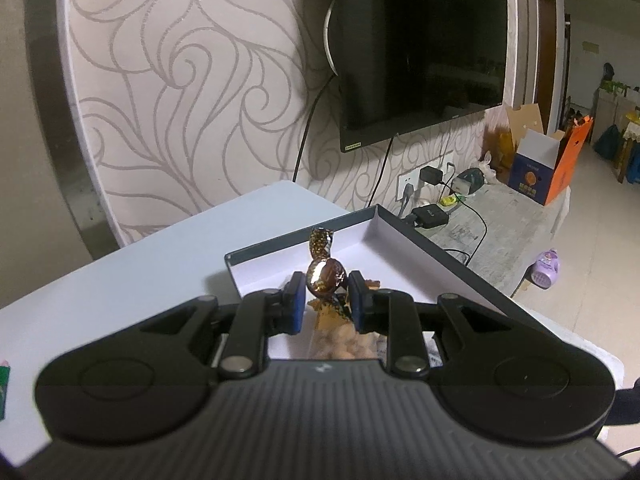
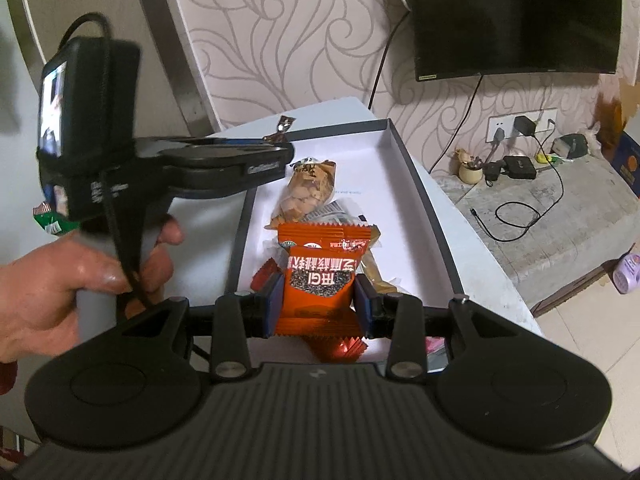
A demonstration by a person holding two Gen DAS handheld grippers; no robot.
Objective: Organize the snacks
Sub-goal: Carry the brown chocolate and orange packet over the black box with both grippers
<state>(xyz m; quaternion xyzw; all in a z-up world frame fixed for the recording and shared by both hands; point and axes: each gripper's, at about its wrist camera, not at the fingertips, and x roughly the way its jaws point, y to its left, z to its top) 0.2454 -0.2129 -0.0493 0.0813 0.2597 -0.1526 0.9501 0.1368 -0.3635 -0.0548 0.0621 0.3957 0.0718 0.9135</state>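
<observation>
My left gripper (image 1: pixel 325 294) is shut on a brown foil-wrapped candy (image 1: pixel 325 274) and holds it above the shallow dark-rimmed box (image 1: pixel 420 240) with a white inside. In the right wrist view the left gripper (image 2: pixel 276 140) holds the candy (image 2: pixel 285 125) over the box's far left rim. My right gripper (image 2: pixel 318 300) is shut on an orange snack packet (image 2: pixel 318 284) above the near end of the box (image 2: pixel 416 184). In the box lie a clear bag of nuts (image 2: pixel 306 192), another orange packet (image 2: pixel 328 238) and other wrapped snacks.
The box sits on a white table (image 1: pixel 120 280). A green packet (image 2: pixel 50 222) lies on the table at the left. Behind are a patterned wall, a wall-mounted TV (image 1: pixel 424 52), a grey counter (image 2: pixel 560 200) with chargers and cables, and a cardboard box (image 1: pixel 544 172).
</observation>
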